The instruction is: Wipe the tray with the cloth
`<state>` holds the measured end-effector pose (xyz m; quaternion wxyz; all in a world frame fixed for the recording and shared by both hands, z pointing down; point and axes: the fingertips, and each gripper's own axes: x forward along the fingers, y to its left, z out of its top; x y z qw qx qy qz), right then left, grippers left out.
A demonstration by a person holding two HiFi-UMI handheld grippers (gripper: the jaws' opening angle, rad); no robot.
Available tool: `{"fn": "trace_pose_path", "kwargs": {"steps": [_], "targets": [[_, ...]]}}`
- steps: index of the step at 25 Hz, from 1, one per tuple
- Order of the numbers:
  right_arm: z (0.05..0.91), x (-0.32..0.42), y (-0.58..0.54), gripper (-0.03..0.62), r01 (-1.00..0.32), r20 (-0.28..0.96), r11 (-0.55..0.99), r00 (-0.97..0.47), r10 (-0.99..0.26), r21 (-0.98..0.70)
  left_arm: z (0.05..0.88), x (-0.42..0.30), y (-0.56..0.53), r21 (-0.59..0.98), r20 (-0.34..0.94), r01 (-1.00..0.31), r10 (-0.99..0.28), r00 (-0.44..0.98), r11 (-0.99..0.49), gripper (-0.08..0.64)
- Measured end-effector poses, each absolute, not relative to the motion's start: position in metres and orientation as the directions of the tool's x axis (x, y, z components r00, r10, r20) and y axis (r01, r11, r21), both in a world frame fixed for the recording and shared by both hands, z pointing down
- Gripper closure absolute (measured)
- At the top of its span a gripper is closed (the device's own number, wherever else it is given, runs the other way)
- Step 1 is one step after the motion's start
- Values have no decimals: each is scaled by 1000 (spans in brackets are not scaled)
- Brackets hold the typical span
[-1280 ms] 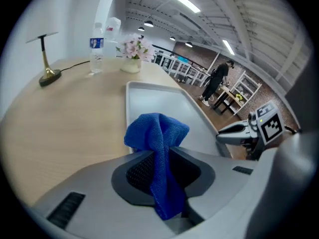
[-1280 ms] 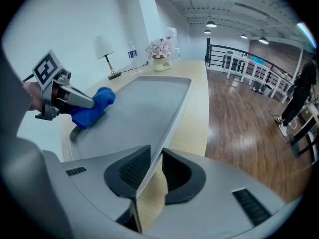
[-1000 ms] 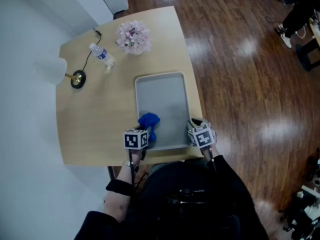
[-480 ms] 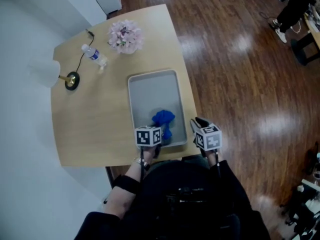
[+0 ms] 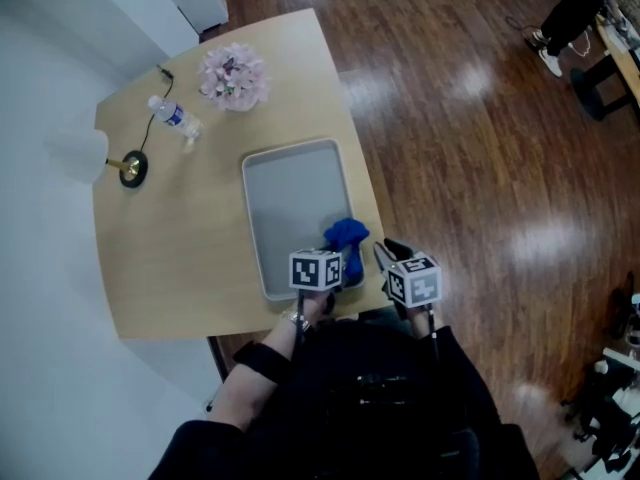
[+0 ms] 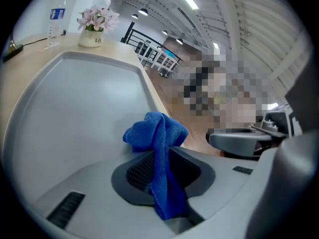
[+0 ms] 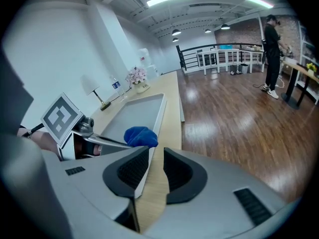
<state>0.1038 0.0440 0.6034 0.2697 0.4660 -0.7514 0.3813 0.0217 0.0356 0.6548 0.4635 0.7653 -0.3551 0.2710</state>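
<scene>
A grey rectangular tray (image 5: 290,193) lies on the light wooden table (image 5: 170,253). At the tray's near right corner sits a crumpled blue cloth (image 5: 347,236), and my left gripper (image 5: 338,262) is shut on it. In the left gripper view the cloth (image 6: 157,131) hangs pinched between the pads, and its bunch rests on the tray (image 6: 84,98). My right gripper (image 5: 386,254) hangs just right of that corner over the table's edge. Its jaws have just been opening and grip nothing. Through the gap of the right gripper (image 7: 155,171) I see only the tray's rim (image 7: 160,108) and the table.
At the table's far end stand a vase of pink flowers (image 5: 232,76), a water bottle (image 5: 172,116) and a brass-footed lamp (image 5: 128,166) with its cord. Dark wooden floor (image 5: 480,168) lies to the right of the table. A person (image 7: 272,44) stands far off.
My left gripper has dragged the cloth along the tray's near end, from the left corner to the right corner. The right gripper has let go of the tray's corner and drawn slightly away.
</scene>
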Motion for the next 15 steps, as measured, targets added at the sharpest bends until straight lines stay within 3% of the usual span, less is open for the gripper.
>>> {"fn": "trace_pose_path", "kwargs": {"steps": [6, 15], "targets": [[601, 89, 41, 488, -899, 760, 313, -429, -489, -307, 620, -22, 48, 509, 718, -795, -346, 604, -331, 462], [595, 58, 43, 488, -883, 765, 370, -446, -466, -289, 630, -165, 106, 354, 825, -905, -377, 421, -237, 462]]}}
